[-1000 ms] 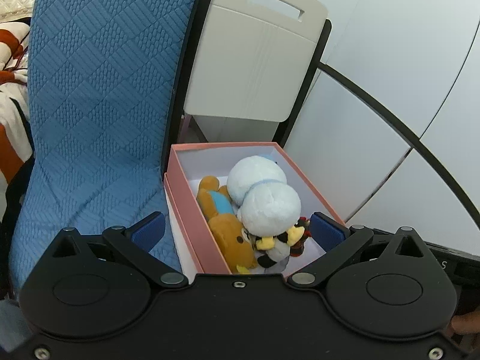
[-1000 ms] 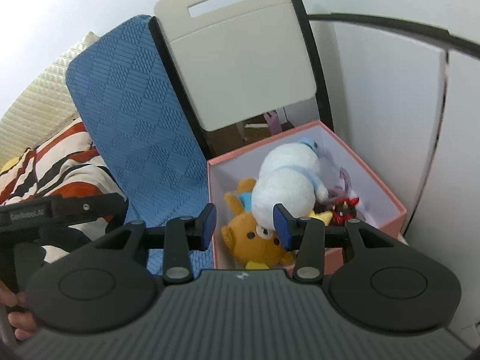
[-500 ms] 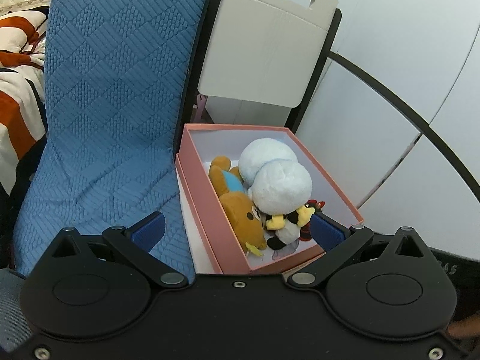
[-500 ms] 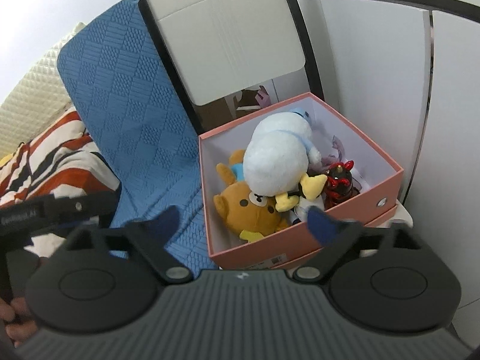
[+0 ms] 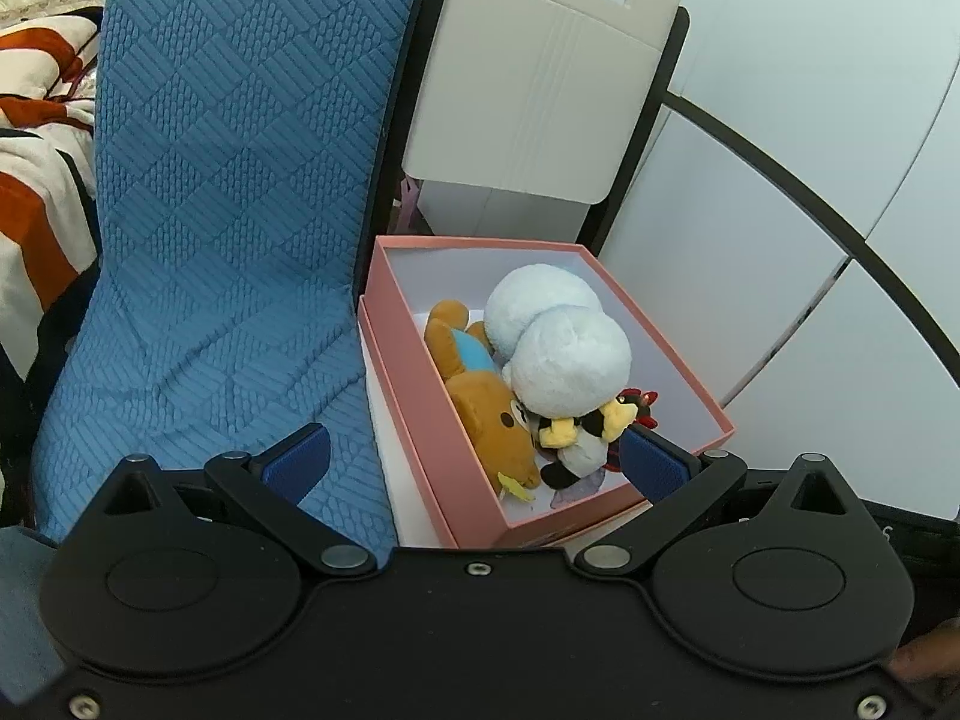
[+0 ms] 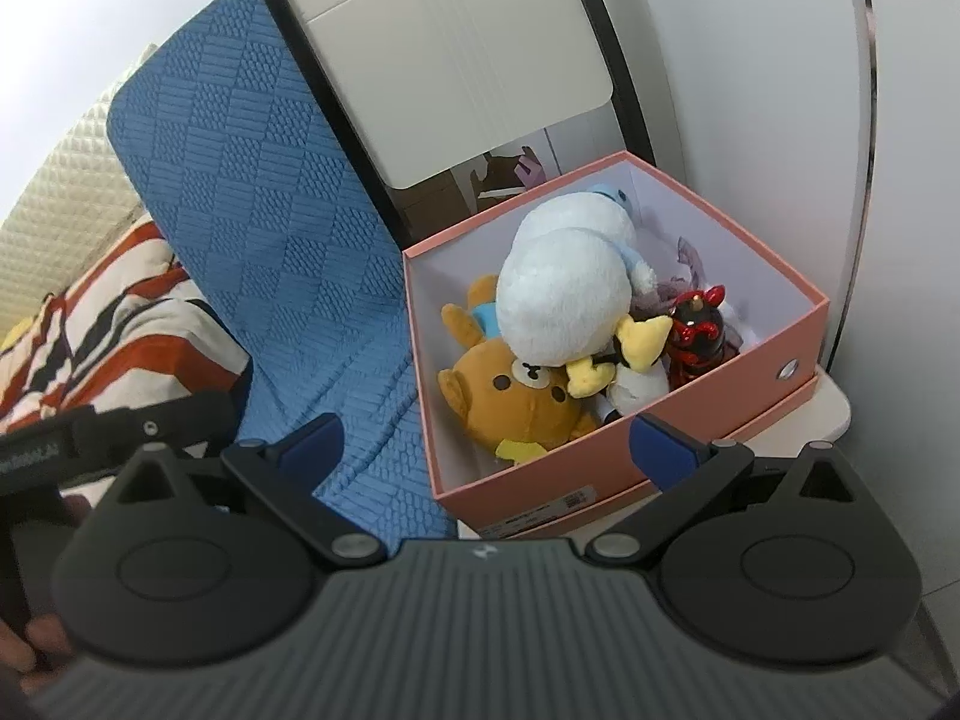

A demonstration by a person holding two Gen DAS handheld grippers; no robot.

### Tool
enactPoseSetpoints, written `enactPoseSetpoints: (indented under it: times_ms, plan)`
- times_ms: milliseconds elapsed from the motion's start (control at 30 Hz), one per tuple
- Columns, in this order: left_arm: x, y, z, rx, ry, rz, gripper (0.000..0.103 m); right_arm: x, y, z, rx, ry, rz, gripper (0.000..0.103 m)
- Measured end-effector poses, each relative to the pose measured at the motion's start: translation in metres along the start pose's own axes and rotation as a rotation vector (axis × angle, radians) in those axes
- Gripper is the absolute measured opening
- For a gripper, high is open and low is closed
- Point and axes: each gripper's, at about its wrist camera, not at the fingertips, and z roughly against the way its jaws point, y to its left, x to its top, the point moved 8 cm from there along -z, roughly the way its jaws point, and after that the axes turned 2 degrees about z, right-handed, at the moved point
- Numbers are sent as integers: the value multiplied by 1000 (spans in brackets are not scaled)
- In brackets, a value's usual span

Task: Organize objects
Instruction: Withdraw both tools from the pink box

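Two grippers hover over the scene: our left gripper (image 5: pixel 474 459) stands spread wide and empty, with the quilted blue fabric cover (image 5: pixel 228 180) to its left and the pink cardboard box (image 5: pixel 420 420) ahead. Our right gripper (image 6: pixel 489 447) has just been opening, nothing between its pads, jaws now splayed. Inside the box the brown plush bear (image 6: pixel 510 396) lies lengthwise beside the round white plush toy (image 6: pixel 558 300), slightly right of both grippers, seemingly nearer the right one.
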Motion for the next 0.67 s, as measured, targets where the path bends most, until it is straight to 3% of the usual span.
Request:
enactPoseSetpoints:
  times_ms: [667]
  plan:
    - [4, -10, 2, -11, -8, -4, 103, -1, 2, -2, 11, 15, 13, 103]
